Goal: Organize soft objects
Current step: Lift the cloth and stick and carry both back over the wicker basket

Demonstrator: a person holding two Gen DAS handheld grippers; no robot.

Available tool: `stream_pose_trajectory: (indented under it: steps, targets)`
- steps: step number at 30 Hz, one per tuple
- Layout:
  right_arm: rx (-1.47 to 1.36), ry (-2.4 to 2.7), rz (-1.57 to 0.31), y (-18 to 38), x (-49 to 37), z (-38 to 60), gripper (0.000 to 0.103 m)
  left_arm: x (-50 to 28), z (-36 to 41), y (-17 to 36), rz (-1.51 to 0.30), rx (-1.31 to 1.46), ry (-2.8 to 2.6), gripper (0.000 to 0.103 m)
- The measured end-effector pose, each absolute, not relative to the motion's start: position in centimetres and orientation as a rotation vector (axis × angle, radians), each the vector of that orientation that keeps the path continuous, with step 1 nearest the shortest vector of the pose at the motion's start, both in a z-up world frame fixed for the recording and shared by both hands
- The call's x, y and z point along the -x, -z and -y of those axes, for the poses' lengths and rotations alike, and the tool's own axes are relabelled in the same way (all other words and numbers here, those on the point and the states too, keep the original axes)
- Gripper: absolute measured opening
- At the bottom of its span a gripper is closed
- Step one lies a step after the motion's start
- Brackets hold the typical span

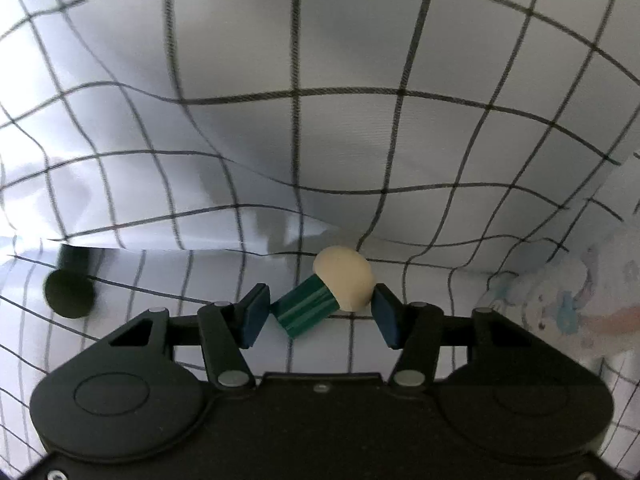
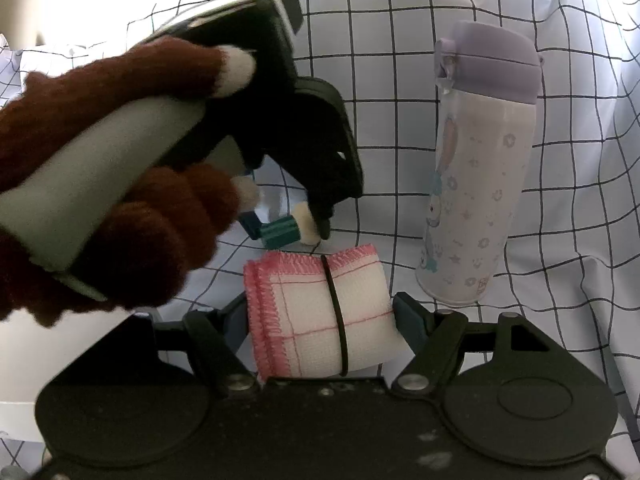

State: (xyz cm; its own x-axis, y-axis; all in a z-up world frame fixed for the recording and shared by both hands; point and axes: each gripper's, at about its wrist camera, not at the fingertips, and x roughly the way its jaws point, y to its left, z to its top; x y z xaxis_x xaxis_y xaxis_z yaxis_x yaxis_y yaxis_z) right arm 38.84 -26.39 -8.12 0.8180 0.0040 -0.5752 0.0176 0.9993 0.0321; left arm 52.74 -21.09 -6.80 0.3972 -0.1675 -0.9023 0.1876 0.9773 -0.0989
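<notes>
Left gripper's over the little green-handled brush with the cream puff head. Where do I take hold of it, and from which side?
Take the brush lengthwise from above: one pad on the green handle's butt, the other on the cream head. It lies flat and slanted on the checked cloth, already between the left gripper pads. The head looks soft, so close gently.

The right gripper (image 2: 322,316) clamps a rolled white cloth (image 2: 320,316) (pink-stitched edge, 1 black band around it). Just beyond it, a gloved hand (image 2: 120,208) holds the left gripper (image 2: 288,232), its 2 fingers apparently touching a green-handled brush (image 2: 288,234). A lilac-lidded bottle (image 2: 480,168) stands upright on the checked sheet (image 2: 400,80).
</notes>
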Motion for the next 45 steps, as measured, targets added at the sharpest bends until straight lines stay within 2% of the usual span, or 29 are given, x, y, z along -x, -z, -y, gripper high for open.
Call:
stream_pose_trajectory:
  steps: [11,22,32,45]
  targets:
    - [-0.045,0.001,-0.616,8.1,-39.1,26.6,0.073,-46.7,18.2,1.8,-1.009,-0.073,0.282,0.053]
    - [-0.035,0.091,-0.614,6.6,-38.5,28.4,0.073,-38.4,18.8,-3.1,-0.875,-0.125,0.416,0.054]
    - [-0.05,0.175,-0.595,2.5,-31.5,30.9,0.073,-31.2,18.2,-4.8,-0.84,-0.135,0.515,0.054]
    - [-0.125,0.172,-0.595,-0.2,-17.5,29.0,0.073,-19.9,13.4,-5.3,-0.837,-0.165,0.584,0.054]
